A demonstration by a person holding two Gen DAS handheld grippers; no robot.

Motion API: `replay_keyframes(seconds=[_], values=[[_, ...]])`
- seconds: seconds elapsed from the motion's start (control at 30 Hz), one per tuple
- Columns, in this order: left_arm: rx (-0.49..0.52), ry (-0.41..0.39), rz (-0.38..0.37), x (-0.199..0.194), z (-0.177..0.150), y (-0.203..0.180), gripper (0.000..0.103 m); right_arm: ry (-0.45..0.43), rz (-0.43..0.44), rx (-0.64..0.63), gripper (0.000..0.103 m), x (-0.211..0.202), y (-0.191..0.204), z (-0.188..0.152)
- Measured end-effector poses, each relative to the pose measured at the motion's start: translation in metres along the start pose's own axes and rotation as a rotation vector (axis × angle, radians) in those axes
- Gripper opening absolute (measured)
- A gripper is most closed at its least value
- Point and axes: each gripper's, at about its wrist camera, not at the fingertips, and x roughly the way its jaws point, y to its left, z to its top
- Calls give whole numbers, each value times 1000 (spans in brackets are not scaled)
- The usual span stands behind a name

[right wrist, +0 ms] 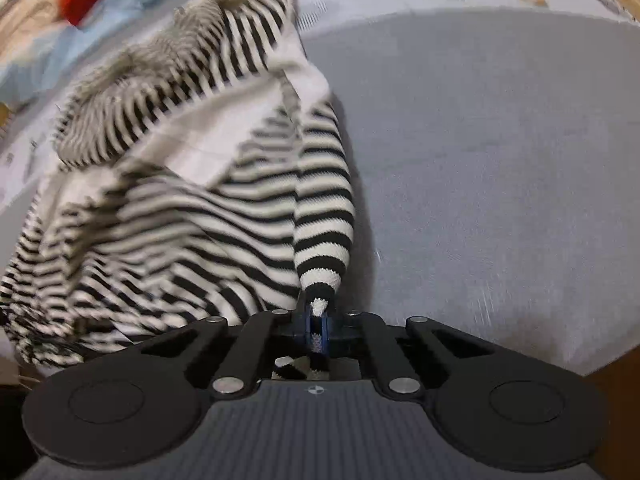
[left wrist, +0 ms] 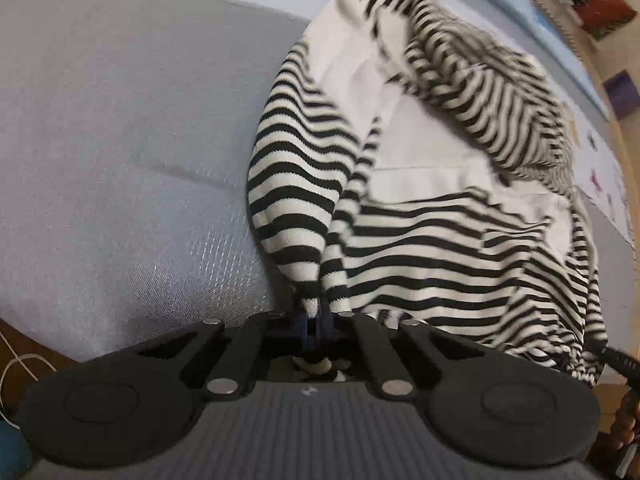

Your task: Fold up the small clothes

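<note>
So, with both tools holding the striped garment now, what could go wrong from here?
1. The left tool and the right tool each pinch only a narrow bit of the striped garment; it may slip out.
2. The far part lies bunched, so the fold may trap wrinkles.
3. It hangs near the grey mat's edge and may slide off.

left gripper (left wrist: pixel 316 320) clamped, right gripper (right wrist: pixel 318 320) clamped

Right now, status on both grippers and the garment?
Left gripper shut on striped garment. Right gripper shut on it too. Garment lifted, bunched over grey mat. Nothing in the way.
</note>
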Motion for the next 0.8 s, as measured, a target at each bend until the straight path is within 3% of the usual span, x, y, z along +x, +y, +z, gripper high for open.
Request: replay_keyframes(seconds=[0.37,0.63,0.8], values=[[62,-174,-136,-104,-24,-2,3,-306,263,108,3,-103,-26,-8],[11,-273,-354,-192,-72,13,3,-439,326,85,2,-202,-34,-47],[-48,-292,-389,-182,-58,13,3,-476,335,101,2,-228,-47,-58]])
